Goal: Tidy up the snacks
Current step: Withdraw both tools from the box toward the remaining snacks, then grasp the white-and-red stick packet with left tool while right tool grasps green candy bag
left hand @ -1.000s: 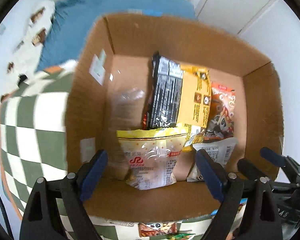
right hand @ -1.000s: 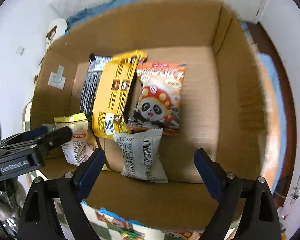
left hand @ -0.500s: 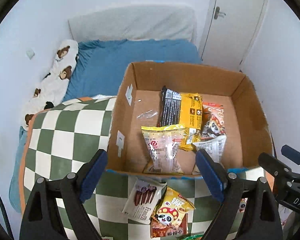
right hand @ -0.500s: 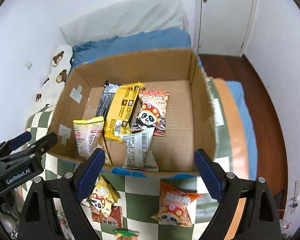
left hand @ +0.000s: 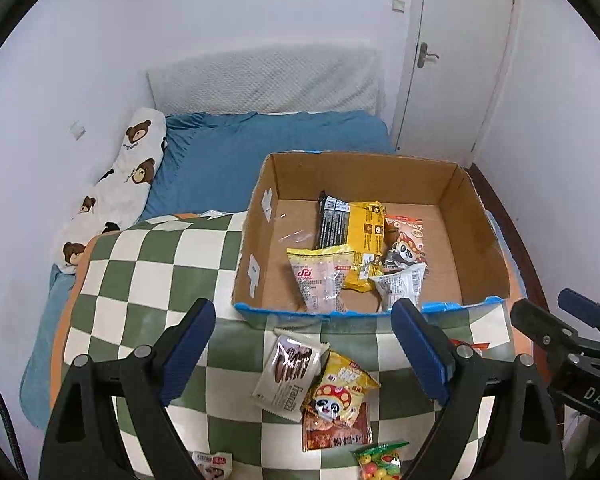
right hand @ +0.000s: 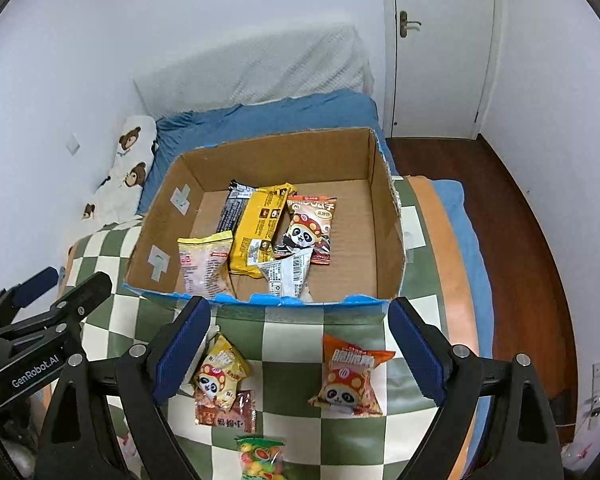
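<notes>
Right wrist view: my right gripper (right hand: 300,348) and left gripper (left hand: 302,346) both have fingers spread, holding nothing. Five packets sit in the cardboard box (right hand: 388,216). Nearest loose one: orange panda packet (right hand: 350,376), just in front of the box. I'd drop straight down, pinch its crimped top edge. Checkered blanket (right hand: 288,330) over a blue bed (right hand: 268,118); white door (right hand: 440,40) behind the box.

left gripper (left hand: 304,344) fingers spread, right gripper (right hand: 300,344) likewise
</notes>
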Demonstrator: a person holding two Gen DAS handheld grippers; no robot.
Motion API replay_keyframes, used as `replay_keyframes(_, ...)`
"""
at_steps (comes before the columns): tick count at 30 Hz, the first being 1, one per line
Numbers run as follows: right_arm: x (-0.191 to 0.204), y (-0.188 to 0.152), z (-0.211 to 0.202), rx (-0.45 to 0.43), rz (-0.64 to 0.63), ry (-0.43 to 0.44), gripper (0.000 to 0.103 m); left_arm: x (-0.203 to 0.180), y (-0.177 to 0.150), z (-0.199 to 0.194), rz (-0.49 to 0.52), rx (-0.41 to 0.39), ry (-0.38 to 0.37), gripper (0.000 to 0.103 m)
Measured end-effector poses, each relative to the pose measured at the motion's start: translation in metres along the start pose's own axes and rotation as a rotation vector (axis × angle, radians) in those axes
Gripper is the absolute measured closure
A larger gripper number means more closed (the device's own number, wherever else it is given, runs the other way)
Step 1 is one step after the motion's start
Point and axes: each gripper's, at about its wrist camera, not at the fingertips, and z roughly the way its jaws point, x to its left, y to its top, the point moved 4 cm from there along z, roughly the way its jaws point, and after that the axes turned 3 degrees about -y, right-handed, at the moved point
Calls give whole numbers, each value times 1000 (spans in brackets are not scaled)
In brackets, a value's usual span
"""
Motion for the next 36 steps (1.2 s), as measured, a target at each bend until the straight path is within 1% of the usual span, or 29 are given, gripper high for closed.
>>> replay_keyframes(3,1,-9,-10,-1,16,22,11,7,-11,-10,-24,12,-7,13)
replay_keyframes(6,3,-30,-14,35,38,57,10,20,-32,-13,-50,64,-9,13)
replay_keyframes(9,5,-66,-4,122,58,97,10,39,-66,-9,-86,145,9,13)
replay_keyframes(11,5,-90,7,183,77,116,10,58,-97,-1,-128,227,35,13)
replay_keyframes(12,5,-109,17,232,100,133,10,65,-112,2,-150,261,37,13)
replay_keyframes(15,6,-150,41,337,140,154,10,99,-172,17,-275,408,49,13)
replay_keyframes(18,9,-185,63,420,151,155,10,125,-238,41,-460,595,-11,13)
replay_keyframes(19,10,-193,68,439,150,155,10,129,-255,47,-517,636,-37,13)
replay_keyframes(20,12,-199,73,456,147,157,10,135,-277,57,-599,693,-69,13)
replay_keyframes(21,15,-205,81,476,139,156,10,139,-295,63,-671,732,-86,15)
replay_keyframes(23,19,-211,91,491,122,147,11,144,-321,76,-800,771,-125,15)
replay_keyframes(25,24,-217,100,497,97,129,10,147,-336,88,-893,779,-150,15)
replay_keyframes(28,32,-220,113,513,75,118,10,150,-348,105,-973,775,-136,15)
replay_keyframes(30,40,-223,123,527,61,112,11,149,-347,110,-969,744,-103,16)
replay_keyframes(31,43,-225,127,533,56,111,11,147,-343,111,-943,723,-81,19)
replay_keyframes(32,47,-228,132,544,46,103,11,143,-337,112,-891,704,-59,25)
replay_keyframes(33,49,-230,135,550,42,99,14,138,-331,112,-837,694,-39,31)
replay_keyframes(34,51,-234,139,560,40,96,21,132,-327,113,-779,686,-22,34)
replay_keyframes(35,53,-237,143,569,41,95,26,123,-320,113,-697,669,-11,37)
replay_keyframes(36,53,-241,146,577,37,82,35,116,-316,113,-637,658,-1,38)
